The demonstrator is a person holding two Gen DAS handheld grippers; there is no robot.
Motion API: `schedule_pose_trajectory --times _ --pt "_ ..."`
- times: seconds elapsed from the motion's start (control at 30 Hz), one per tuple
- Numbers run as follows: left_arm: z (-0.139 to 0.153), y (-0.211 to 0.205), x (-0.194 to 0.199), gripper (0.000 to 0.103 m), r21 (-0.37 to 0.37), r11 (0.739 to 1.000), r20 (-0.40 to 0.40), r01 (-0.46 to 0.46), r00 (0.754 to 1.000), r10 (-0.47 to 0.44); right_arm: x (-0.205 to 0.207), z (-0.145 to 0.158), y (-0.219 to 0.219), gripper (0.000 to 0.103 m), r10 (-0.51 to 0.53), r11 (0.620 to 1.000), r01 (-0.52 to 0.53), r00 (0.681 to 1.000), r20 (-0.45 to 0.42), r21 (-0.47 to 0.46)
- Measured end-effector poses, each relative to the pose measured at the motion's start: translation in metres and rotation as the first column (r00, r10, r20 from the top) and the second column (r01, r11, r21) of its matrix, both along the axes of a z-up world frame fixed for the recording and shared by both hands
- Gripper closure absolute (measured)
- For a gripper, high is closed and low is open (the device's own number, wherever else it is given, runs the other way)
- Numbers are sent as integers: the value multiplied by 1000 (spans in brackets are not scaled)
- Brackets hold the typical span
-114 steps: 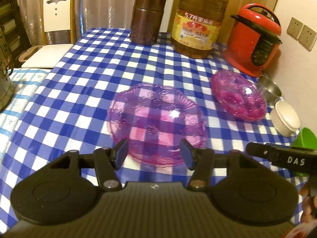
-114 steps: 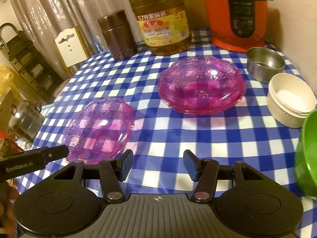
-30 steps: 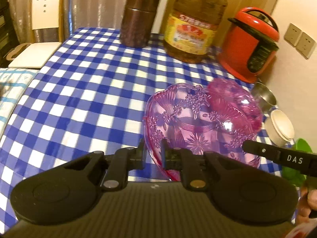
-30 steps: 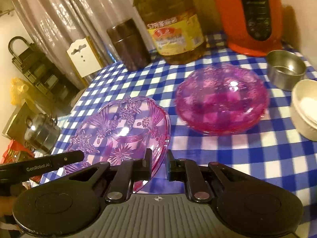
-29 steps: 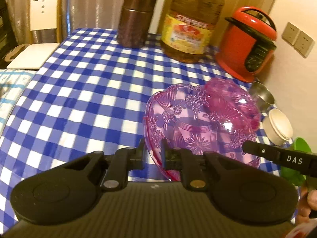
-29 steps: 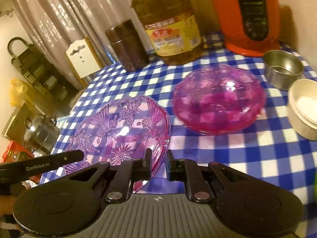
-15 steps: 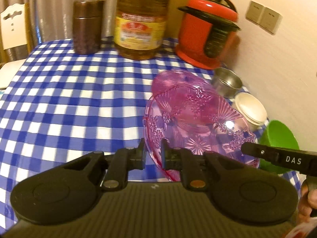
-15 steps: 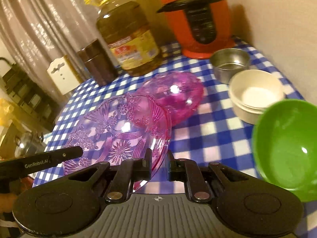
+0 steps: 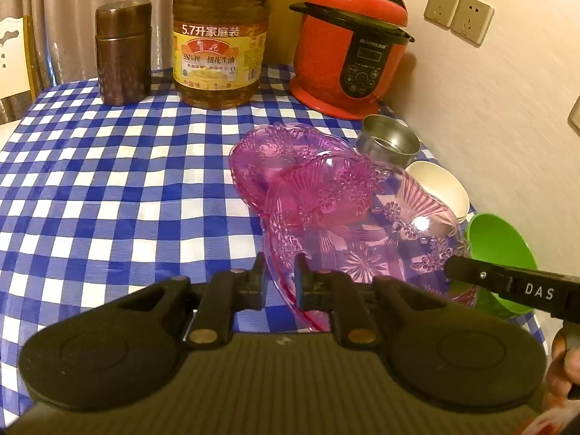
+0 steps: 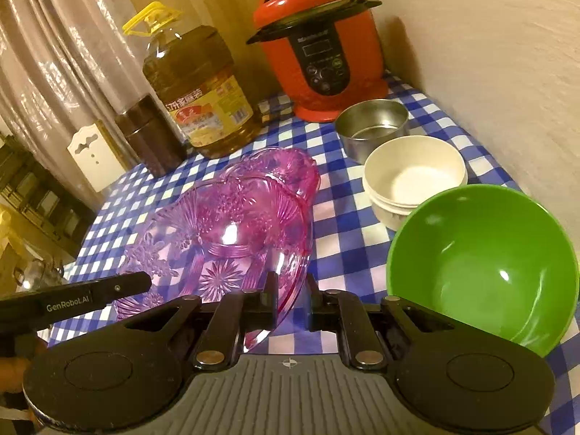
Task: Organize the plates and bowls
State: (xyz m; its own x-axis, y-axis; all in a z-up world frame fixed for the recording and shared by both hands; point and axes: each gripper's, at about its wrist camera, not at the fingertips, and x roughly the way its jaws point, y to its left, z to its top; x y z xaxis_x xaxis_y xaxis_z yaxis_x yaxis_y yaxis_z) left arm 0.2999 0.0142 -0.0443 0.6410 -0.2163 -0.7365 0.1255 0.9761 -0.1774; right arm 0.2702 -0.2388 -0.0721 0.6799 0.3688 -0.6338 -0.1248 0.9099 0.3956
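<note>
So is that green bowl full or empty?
Empty: the green bowl shows only its bare, shiny inside, upright on the checked tablecloth.

The clear purple plate (image 9: 362,239), flat on the checked tablecloth (image 9: 108,188) at first, now hangs lifted between the left gripper (image 9: 279,282) and right gripper (image 10: 291,304), carried across to overlap the pink plate stack (image 9: 261,152).

To your left the blue-checked table (image 9: 90,195) lies open; rightward, the green plastic bowl (image 10: 485,257), white bowls (image 10: 413,181) and steel cup (image 10: 373,123) crowd the wall.
</note>
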Motion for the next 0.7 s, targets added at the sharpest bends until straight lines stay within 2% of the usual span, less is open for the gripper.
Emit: schedule_pose_trajectory --times 0.4,0.7 --pt "-3 2 9 90 -23 1000 16 -8 1000 8 11 5 2 90 1 1000 0 1000 29 -31" --pt "-2 9 40 90 -46 998 36 -39 999 41 34 11 11 90 22 998 -19 998 51 -59"
